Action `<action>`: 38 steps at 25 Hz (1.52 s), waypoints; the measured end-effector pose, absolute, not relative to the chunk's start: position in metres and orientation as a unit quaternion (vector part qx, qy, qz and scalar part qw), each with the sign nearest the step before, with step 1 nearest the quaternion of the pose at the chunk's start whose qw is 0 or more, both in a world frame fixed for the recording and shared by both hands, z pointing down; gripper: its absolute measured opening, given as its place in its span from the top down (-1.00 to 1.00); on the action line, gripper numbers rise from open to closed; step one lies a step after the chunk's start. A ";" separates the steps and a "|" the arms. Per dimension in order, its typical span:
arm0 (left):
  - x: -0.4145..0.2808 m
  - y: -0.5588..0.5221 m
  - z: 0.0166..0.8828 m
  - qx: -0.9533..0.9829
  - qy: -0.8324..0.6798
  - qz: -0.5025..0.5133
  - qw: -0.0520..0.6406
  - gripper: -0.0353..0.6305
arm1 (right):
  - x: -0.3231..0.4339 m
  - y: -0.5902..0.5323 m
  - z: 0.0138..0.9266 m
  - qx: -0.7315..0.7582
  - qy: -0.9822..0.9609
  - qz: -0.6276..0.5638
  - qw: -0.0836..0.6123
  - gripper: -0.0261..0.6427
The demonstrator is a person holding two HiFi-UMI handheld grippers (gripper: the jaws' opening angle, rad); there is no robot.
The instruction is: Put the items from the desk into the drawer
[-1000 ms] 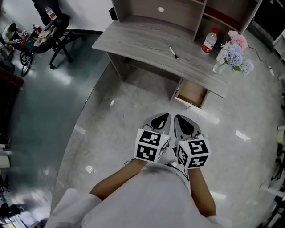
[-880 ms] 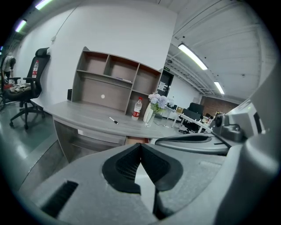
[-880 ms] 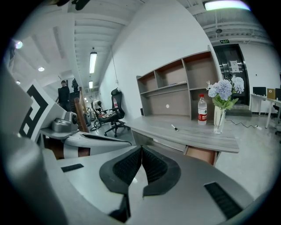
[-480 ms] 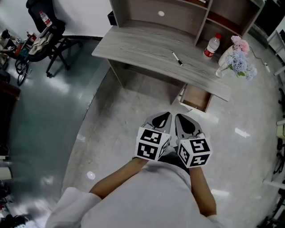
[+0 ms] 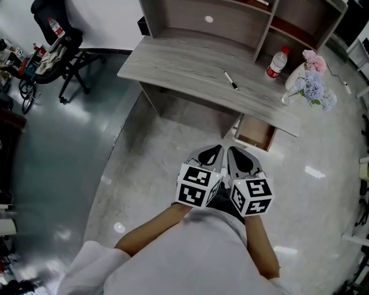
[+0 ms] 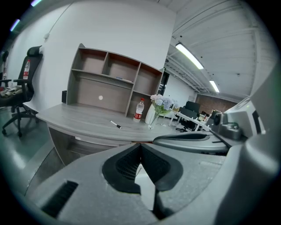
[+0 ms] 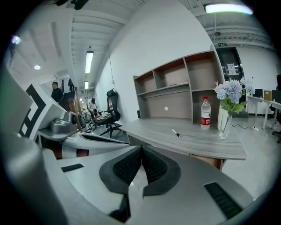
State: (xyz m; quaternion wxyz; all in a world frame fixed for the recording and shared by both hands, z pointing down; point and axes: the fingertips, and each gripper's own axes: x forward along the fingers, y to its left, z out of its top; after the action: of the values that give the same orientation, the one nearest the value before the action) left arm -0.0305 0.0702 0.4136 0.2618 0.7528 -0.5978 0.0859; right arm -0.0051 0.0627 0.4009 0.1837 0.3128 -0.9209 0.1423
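A grey wooden desk (image 5: 184, 66) stands ahead of me. On it lie a black-capped marker pen (image 5: 230, 80), a water bottle with a red label (image 5: 275, 62) and a glass vase of pale flowers (image 5: 311, 83). Under the desk's right end a wooden drawer (image 5: 255, 132) is pulled open. My left gripper (image 5: 210, 157) and right gripper (image 5: 237, 158) are held side by side over the floor, short of the desk, both shut on nothing. The pen (image 6: 115, 125), bottle (image 6: 138, 110) and flowers (image 6: 159, 104) show in the left gripper view, and the pen (image 7: 176, 132) and bottle (image 7: 205, 113) in the right gripper view.
A shelf unit (image 5: 230, 17) rises from the back of the desk. A black office chair (image 5: 57, 34) loaded with things stands at the far left. Glossy floor (image 5: 155, 150) lies between me and the desk. People (image 7: 57, 93) stand far off in the right gripper view.
The desk has shifted a little right and down in the head view, so I have drawn slightly nearer. Both grippers stay shut and together.
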 end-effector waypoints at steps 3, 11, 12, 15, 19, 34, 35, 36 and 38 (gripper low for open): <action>-0.034 0.054 0.415 0.754 -0.596 0.091 0.262 0.88 | -0.010 0.047 0.403 0.312 -0.921 0.146 0.184 0.92; -0.037 0.003 0.424 0.755 -0.590 0.101 0.265 0.88 | -0.013 -0.003 0.412 0.316 -0.918 0.156 0.183 0.92; -0.036 -0.003 0.425 0.756 -0.589 0.104 0.266 0.88 | -0.013 -0.010 0.413 0.317 -0.917 0.158 0.184 0.92; -0.036 -0.024 0.428 0.755 -0.589 0.109 0.269 0.88 | -0.012 -0.032 0.418 0.317 -0.915 0.164 0.186 0.92; -0.041 -0.052 0.430 0.748 -0.594 0.119 0.270 0.88 | -0.015 -0.062 0.422 0.310 -0.916 0.172 0.187 0.92; -0.058 -0.122 0.433 0.723 -0.620 0.154 0.264 0.88 | -0.025 -0.144 0.438 0.280 -0.921 0.160 0.217 0.91; -0.059 -0.125 0.434 0.724 -0.618 0.154 0.265 0.88 | -0.026 -0.147 0.440 0.282 -0.920 0.161 0.218 0.91; -0.060 -0.128 0.435 0.725 -0.617 0.154 0.266 0.88 | -0.027 -0.150 0.442 0.285 -0.919 0.161 0.220 0.91; -0.062 -0.134 0.438 0.729 -0.611 0.153 0.267 0.88 | -0.030 -0.157 0.446 0.290 -0.916 0.161 0.225 0.91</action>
State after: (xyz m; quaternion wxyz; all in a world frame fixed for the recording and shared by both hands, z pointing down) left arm -0.0621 -0.1344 0.4379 0.2674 0.7291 -0.6111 0.1534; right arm -0.0304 -0.1570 0.4461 0.2246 0.2903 -0.9162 0.1607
